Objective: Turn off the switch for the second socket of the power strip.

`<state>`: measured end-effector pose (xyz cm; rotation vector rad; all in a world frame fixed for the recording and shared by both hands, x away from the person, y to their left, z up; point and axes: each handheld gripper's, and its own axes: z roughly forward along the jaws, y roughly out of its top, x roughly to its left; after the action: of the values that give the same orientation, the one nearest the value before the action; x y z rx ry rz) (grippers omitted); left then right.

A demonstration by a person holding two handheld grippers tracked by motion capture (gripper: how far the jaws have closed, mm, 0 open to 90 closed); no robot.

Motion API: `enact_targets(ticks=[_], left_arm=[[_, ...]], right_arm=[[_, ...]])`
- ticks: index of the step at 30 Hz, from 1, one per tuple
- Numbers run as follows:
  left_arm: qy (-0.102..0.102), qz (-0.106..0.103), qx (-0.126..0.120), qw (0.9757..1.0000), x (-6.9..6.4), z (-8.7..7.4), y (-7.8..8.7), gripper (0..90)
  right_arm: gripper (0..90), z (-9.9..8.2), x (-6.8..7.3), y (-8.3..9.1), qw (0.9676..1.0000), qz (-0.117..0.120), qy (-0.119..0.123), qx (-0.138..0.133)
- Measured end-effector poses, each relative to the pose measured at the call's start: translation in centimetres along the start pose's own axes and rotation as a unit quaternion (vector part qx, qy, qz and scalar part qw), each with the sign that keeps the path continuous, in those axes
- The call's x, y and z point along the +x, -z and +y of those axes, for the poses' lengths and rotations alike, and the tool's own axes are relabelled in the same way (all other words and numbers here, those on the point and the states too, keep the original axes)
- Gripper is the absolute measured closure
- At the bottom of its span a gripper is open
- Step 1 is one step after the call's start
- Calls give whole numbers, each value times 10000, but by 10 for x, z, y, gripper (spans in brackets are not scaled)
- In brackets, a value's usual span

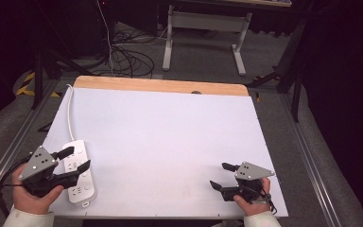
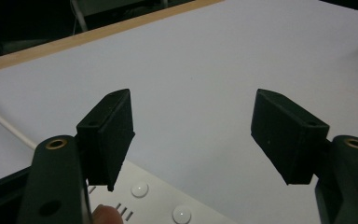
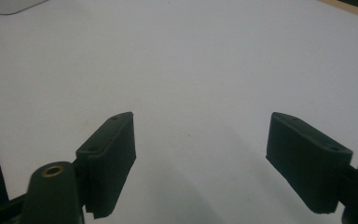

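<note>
Over at the left, the left gripper (image 1: 77, 160) hangs just above the white power strip (image 1: 79, 174), its jaws spread wide with nothing between them; the strip lies right under its tips, and the strip's white cord (image 1: 69, 111) runs away beyond the gripper toward the table's wooden far edge (image 1: 160, 85). Well apart at the right, the right gripper (image 1: 220, 176) sits low over the bare white table top (image 1: 170, 137), jaws likewise spread and empty.

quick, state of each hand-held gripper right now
left hand-held gripper: open, holding nothing, above the power strip
right hand-held gripper: open, empty
</note>
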<state>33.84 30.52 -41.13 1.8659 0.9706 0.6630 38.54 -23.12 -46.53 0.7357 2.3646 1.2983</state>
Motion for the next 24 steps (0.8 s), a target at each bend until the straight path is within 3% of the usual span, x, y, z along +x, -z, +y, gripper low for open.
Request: enact_targets(ticks=[2, 3, 6, 7, 10, 14, 20, 24], left_arm=[[-47, -27, 28, 10000, 1, 1, 1, 307], [-39, -136, 37, 9999, 4, 1, 2, 364], [2, -189, 58, 9998, 6, 2, 4, 470], [51, -213, 88, 9997, 7, 3, 4, 470], [159, -780, 109, 9968, 12, 5, 5, 664], [11, -925, 130, 9956, 14, 10, 5, 725], [-135, -882, 271, 9956, 16, 18, 7, 781], [-54, -868, 447, 9952, 20, 21, 3, 809]], right_arm=[[242, 0, 0, 0, 10000, -3, 3, 6], [242, 0, 0, 0, 10000, -7, -2, 13], [244, 0, 0, 0, 10000, -2, 8, 4], [244, 0, 0, 0, 10000, -2, 8, 4], [244, 0, 0, 0, 10000, -3, 9, 5], [245, 0, 0, 0, 10000, 3, 8, 16], [248, 0, 0, 0, 10000, 22, 3, 12], [249, 0, 0, 0, 10000, 23, 0, 16]])
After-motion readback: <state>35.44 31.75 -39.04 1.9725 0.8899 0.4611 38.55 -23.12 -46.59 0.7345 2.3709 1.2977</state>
